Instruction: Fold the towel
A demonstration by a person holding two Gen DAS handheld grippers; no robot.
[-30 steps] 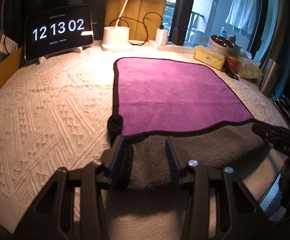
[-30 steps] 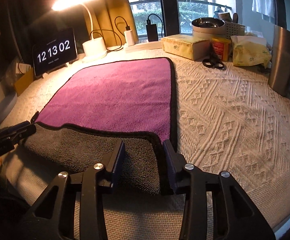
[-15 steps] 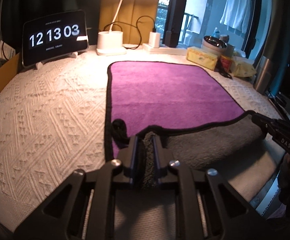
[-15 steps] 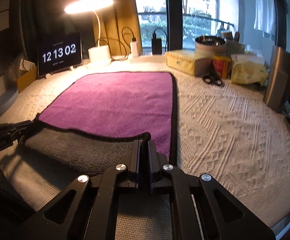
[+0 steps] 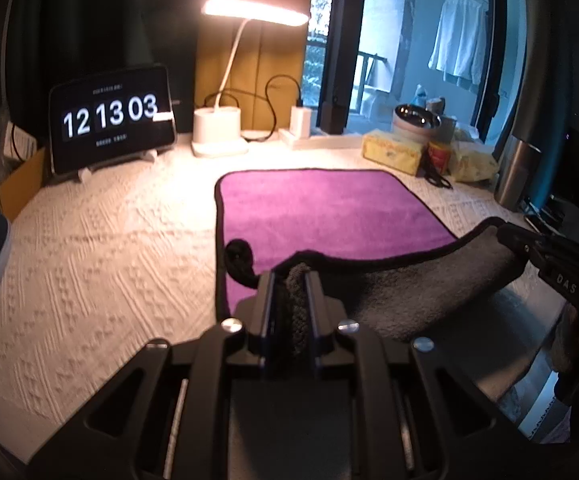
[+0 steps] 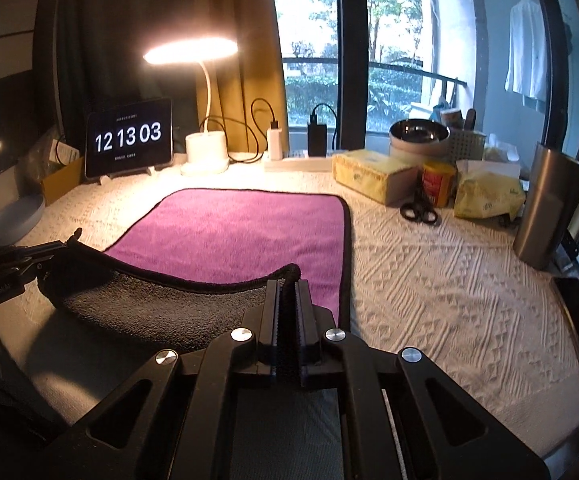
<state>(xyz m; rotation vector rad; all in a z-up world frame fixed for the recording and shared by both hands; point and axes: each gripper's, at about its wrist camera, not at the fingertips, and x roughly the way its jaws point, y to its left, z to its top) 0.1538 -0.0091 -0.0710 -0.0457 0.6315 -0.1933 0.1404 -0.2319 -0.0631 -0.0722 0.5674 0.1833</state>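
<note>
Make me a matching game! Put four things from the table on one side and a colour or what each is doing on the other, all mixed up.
Things:
1. towel
2. desk lamp
3. scissors
4. left gripper

Descriptions:
A. switched on, glowing
B. shut on a towel corner
C. purple on top, grey underneath
D. black, lying beside a red can

Pairs: 1-C, 2-A, 3-D, 4-B

table [image 6: 429,280]: white textured cover | on it: towel [image 6: 241,232], clock [image 6: 129,142], lamp [image 6: 205,152], scissors [image 6: 419,210]
</note>
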